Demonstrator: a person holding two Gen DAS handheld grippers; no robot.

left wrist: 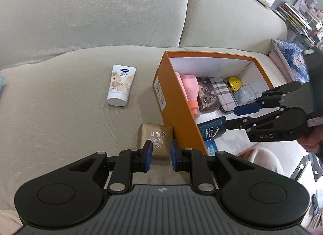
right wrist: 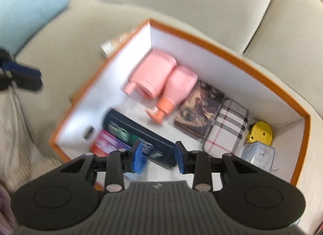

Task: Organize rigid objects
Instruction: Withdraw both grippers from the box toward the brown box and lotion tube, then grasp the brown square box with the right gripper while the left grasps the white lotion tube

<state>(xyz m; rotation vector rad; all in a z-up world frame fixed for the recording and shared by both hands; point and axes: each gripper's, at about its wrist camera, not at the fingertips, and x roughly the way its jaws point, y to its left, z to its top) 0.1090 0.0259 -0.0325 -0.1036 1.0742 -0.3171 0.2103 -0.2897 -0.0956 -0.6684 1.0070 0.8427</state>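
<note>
Beige woven sofa cushions (left wrist: 66, 113) carry the whole job, and the orange cardboard box (left wrist: 177, 111) with white inner walls sits on the seat as the collecting bin. By the look of it, most of the sorting is done. Lying inside are a pink plastic bottle (right wrist: 177, 87) with a coral cap, a second pink container (right wrist: 153, 73) beside it, a dark printed flat box (right wrist: 199, 107), a plaid hard case (right wrist: 228, 126), a yellow tape measure (right wrist: 260, 132), a pale blue wrapped pack (right wrist: 260, 154) and a dark navy bottle (right wrist: 137, 138) over a red-and-purple packet (right wrist: 107, 142).

Two items remain outside: a gold foil-wrapped block (left wrist: 156, 139) touching the box's outer wall, and a white squeeze tube (left wrist: 121, 85) with a floral print, well apart on the cushion.

The left gripper (left wrist: 160, 152) hovers right at the gold block, blue pads parted on either side of it and not yet closed. The right gripper (right wrist: 158, 154) hangs over the box, jaws apart around the navy bottle's end; motion blur keeps me from telling whether they touch it.
</note>
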